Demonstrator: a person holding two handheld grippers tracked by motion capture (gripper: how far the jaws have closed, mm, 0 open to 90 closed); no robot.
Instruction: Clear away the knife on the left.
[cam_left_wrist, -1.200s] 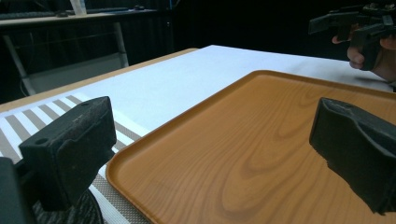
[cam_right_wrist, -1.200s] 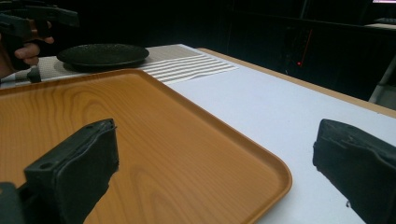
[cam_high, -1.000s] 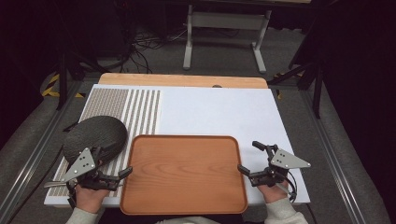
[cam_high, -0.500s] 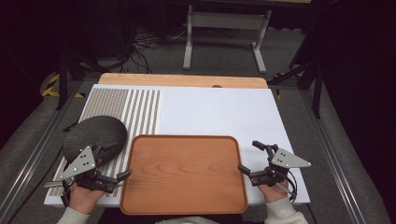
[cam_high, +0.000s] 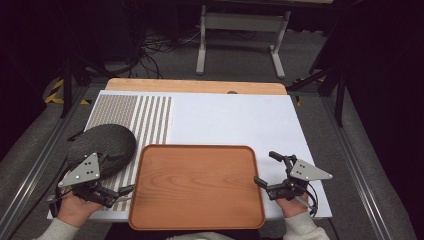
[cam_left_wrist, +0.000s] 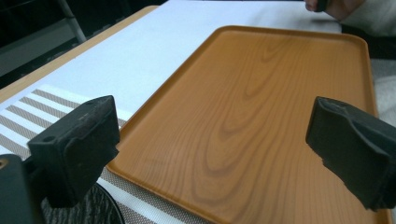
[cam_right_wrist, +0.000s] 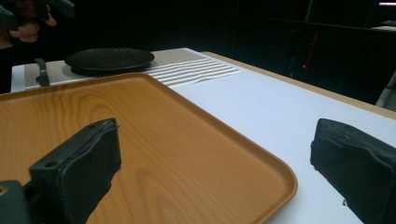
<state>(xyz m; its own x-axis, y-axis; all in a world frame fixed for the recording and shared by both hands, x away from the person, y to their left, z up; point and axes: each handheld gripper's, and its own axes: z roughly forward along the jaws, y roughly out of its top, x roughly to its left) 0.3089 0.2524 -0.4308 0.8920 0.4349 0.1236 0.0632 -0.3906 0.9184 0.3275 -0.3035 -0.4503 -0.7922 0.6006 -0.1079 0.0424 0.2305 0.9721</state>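
High view
tray: the wooden tray (cam_high: 197, 185) lies flat at the near edge of the worktop (cam_high: 235, 117), long axis running left to right, between the two tongs
left tongs: the left tongs (cam_high: 117, 195) sit just beside the tray's left short edge, jaws apart and pointing at it; I cannot tell whether they touch the rim
right tongs: the right tongs (cam_high: 266, 172) sit just beside the right short edge, jaws apart, holding nothing; each hand looks about equally near its own end
plate: a dark plate (cam_high: 102, 145) rests on the striped mat (cam_high: 132, 120), just behind the left tongs and near the tray's far left corner; nothing lies on it
tray contents: none; bare wood

Left gripper view
aim: the jaws stand wide apart; the tray (cam_left_wrist: 261, 116) stretches ahead and away from them, its rim running across below the left jaw; the plate's edge (cam_left_wrist: 88, 210) shows low at the left

Right gripper view
aim: jaws wide apart; the tray's near corner (cam_right_wrist: 275, 182) lies between them, low; the tray (cam_right_wrist: 140, 140) runs off toward the plate (cam_right_wrist: 109, 59) on the far side
judgement: a lift of the tray would need each pair of tongs to close on its own short edge
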